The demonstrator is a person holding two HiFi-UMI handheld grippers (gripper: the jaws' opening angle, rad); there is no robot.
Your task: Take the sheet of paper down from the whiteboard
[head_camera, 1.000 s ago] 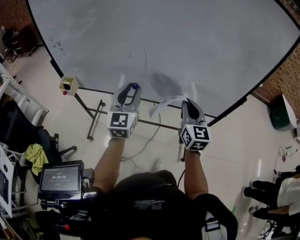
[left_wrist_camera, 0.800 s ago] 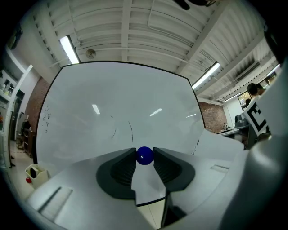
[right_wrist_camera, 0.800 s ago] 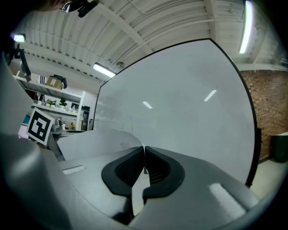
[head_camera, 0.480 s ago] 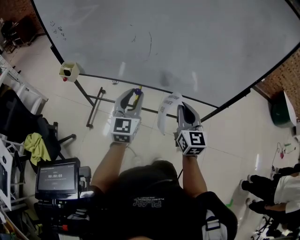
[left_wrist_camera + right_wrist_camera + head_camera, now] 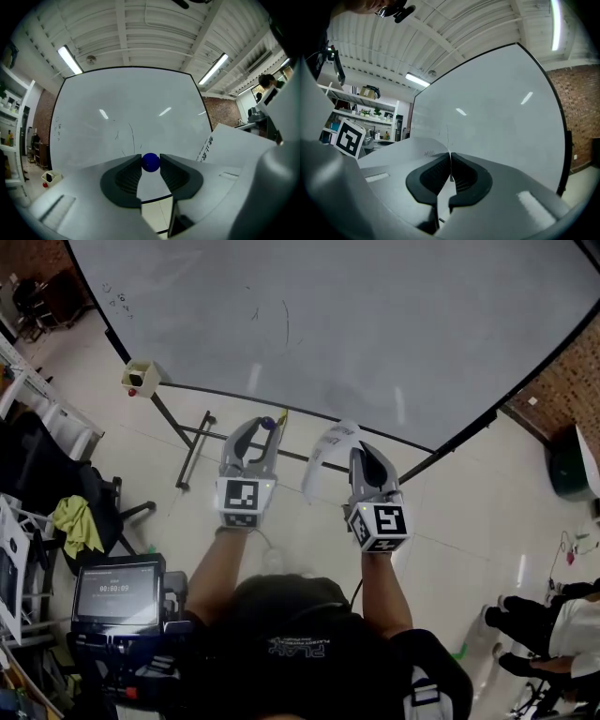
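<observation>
**Student:** Where is the sheet of paper (image 5: 326, 454)?

**Tutor:** It is off the whiteboard (image 5: 375, 315) and held in the air in front of the board's lower frame. In the head view it curls up and to the left from the tips of the right gripper (image 5: 355, 450), so it lies between the two grippers. In the left gripper view the same sheet (image 5: 236, 147) fills the right side. A column of printed characters runs along its near edge.

**Student:** What are the jaws of the right gripper (image 5: 450, 161) doing?

**Tutor:** They are pressed together on the sheet. It shows there only as a thin, edge-on line between the ribbed pads.

**Student:** And the left gripper (image 5: 262, 427)?

**Tutor:** Its jaws are clamped on a small blue ball (image 5: 150, 162), which is pinched at the very tips. The gap behind the ball is open. The ball (image 5: 268, 422) also shows in the head view, at that gripper's front end.

**Student:** What surrounds them?

**Tutor:** Both grippers face the whiteboard (image 5: 126, 117), which is bare except for a few faint pen strokes (image 5: 281, 324). A small yellow box (image 5: 139, 379) hangs at the board's lower left corner, above the tiled floor (image 5: 469, 512). A screen (image 5: 114, 592) stands at the lower left. A brick wall (image 5: 572, 390) is on the right, and a seated person (image 5: 562, 615) is at the right edge.
</observation>
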